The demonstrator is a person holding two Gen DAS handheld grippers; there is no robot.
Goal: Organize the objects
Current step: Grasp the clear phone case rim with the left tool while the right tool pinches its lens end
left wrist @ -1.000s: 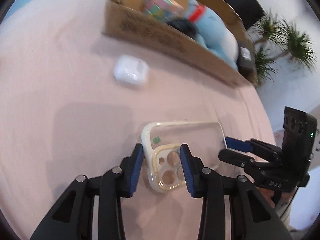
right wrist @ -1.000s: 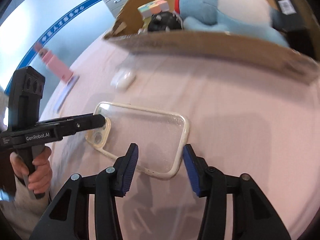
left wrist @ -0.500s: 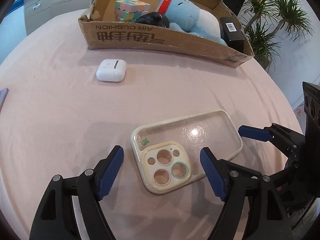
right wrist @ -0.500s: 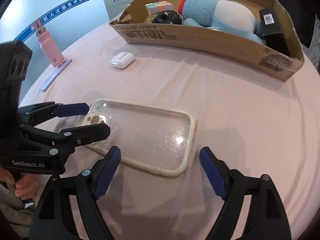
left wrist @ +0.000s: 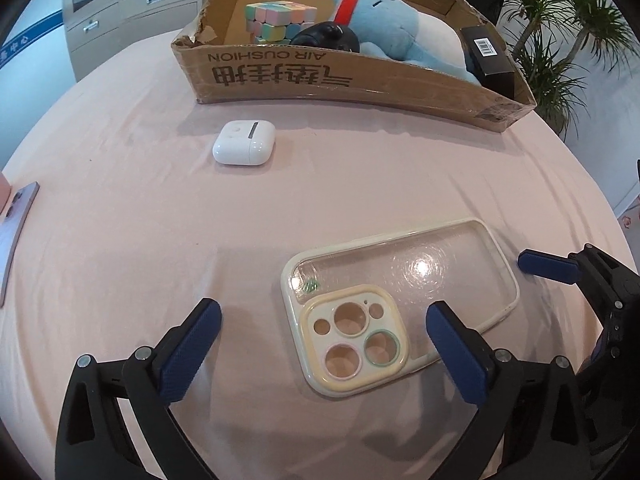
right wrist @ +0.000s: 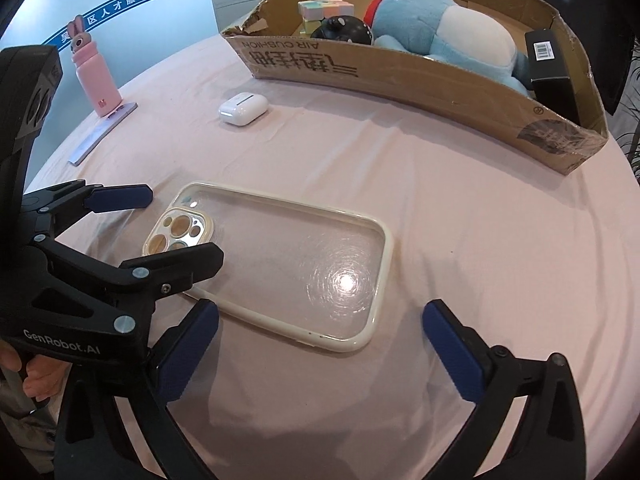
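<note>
A round bench (left wrist: 360, 184) draped in a pale pink cloth fills both views, with grey cabinets and a potted plant (left wrist: 568, 40) behind it.

Nearest the cameras, the left tool (left wrist: 320, 344) has its blue-padded fingers spread wide and holds nothing; the camera end of a clear phone case (left wrist: 396, 300) lies between its tips without touching either pad. The right tool (right wrist: 320, 344) is likewise spread wide and empty, hovering just short of the case's plain end (right wrist: 288, 268). In the right wrist view, one black finger of the left tool crosses over the case's camera cut-outs; whether it touches the case cannot be told.

The case lies flat on the cloth, its cream rim facing up and a light glare on the clear panel.

Further back, a white earbud case (left wrist: 244, 143) sits closed and alone on the cloth, well apart from the phone case and near the front wall of a cardboard box (left wrist: 320, 76). Off to the left edge, a phone (left wrist: 14, 236) lies flat, and in the right wrist view a pink rabbit-topped bottle (right wrist: 94, 72) stands upright on its far end.

Farthest, the open box holds a pastel puzzle cube (left wrist: 280, 20), a black rounded object (left wrist: 328, 38), a blue plush toy (left wrist: 400, 36) lying on its side, and a black carton (left wrist: 488, 56) at the right end.
</note>
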